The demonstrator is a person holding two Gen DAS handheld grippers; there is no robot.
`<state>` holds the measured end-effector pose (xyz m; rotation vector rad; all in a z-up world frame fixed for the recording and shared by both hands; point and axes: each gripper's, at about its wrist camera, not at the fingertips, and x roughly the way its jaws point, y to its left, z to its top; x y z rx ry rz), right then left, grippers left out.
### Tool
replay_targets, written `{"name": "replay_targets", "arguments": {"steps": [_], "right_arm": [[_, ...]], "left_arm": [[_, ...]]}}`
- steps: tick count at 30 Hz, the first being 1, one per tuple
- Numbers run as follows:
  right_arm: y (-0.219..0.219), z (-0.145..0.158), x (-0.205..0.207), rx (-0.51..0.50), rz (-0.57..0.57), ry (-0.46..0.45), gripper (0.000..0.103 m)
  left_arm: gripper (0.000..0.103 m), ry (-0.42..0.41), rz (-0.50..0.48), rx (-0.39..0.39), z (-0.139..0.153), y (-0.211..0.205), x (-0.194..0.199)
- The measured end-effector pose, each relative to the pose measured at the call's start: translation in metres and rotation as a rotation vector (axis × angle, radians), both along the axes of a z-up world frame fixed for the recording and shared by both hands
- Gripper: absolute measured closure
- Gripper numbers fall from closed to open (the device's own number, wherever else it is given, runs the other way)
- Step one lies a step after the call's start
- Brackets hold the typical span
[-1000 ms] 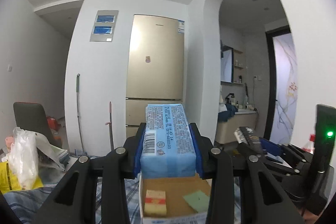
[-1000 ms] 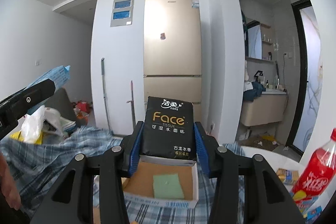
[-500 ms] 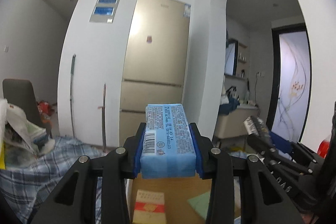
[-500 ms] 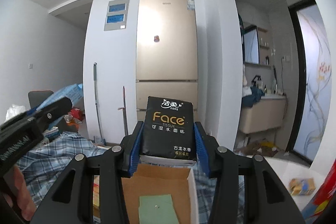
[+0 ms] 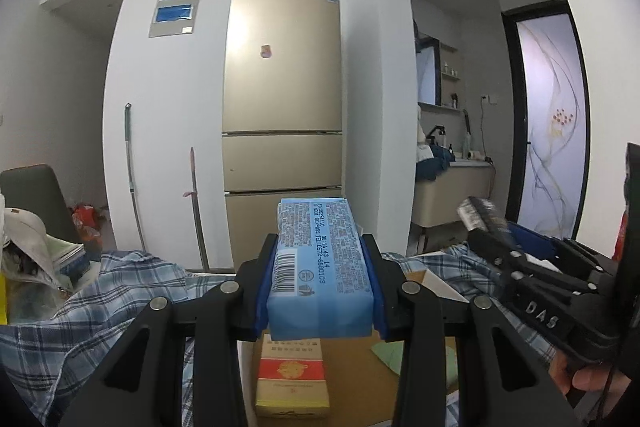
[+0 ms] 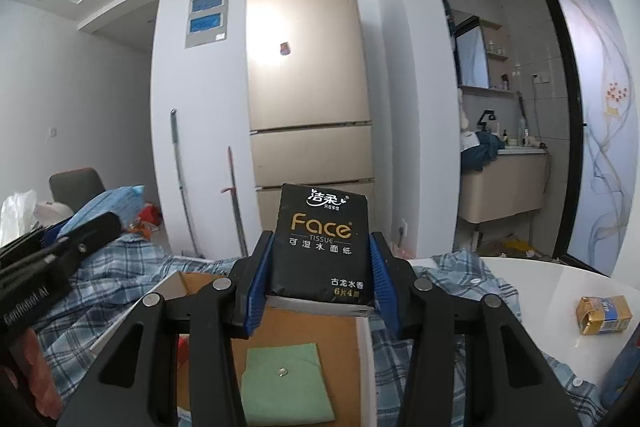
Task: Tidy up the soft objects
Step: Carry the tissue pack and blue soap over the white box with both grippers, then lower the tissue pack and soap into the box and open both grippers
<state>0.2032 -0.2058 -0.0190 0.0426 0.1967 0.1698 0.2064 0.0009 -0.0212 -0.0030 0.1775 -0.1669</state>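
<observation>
Glossy, seemingly soft black tissue pack (image 6: 319, 247)

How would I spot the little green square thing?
Find the open cardboard box on the plaid cloth, below the right gripper holding the black tissue pack. The green square lies flat inside, the only green item there.

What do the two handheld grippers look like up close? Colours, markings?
Both match: the left gripper and right gripper have matte black linkage arms with silver round pivot pins and blue ribbed pads. The right gripper's body, seen from the left camera, carries white "DAS" lettering. No cables visible.
</observation>
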Motion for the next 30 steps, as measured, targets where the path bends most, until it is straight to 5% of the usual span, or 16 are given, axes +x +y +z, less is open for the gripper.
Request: {"name": "replay_targets", "arguments": {"steps": [14, 16, 19, 20, 22, 30], "right_arm": [[0.005, -0.010, 0.008, -0.015, 0.022, 0.074, 0.057], [0.006, -0.009, 0.008, -0.017, 0.021, 0.076, 0.057], [0.008, -0.009, 0.007, -0.024, 0.024, 0.071, 0.055], [0.009, -0.009, 0.007, -0.028, 0.023, 0.066, 0.046], [0.010, -0.008, 0.005, -0.035, 0.019, 0.053, 0.034], [0.012, -0.008, 0.005, -0.044, 0.021, 0.047, 0.032]], "left_arm": [[0.061, 0.067, -0.005, -0.039, -0.009, 0.006, 0.014], [0.052, 0.069, 0.000, -0.045, -0.010, 0.007, 0.014], [0.025, 0.054, 0.016, -0.059, -0.008, 0.009, 0.011], [0.022, 0.043, 0.021, -0.062, -0.008, 0.010, 0.009], [0.022, 0.042, 0.023, -0.063, -0.007, 0.010, 0.009], [0.022, 0.045, 0.024, -0.063, -0.006, 0.011, 0.008]]}}
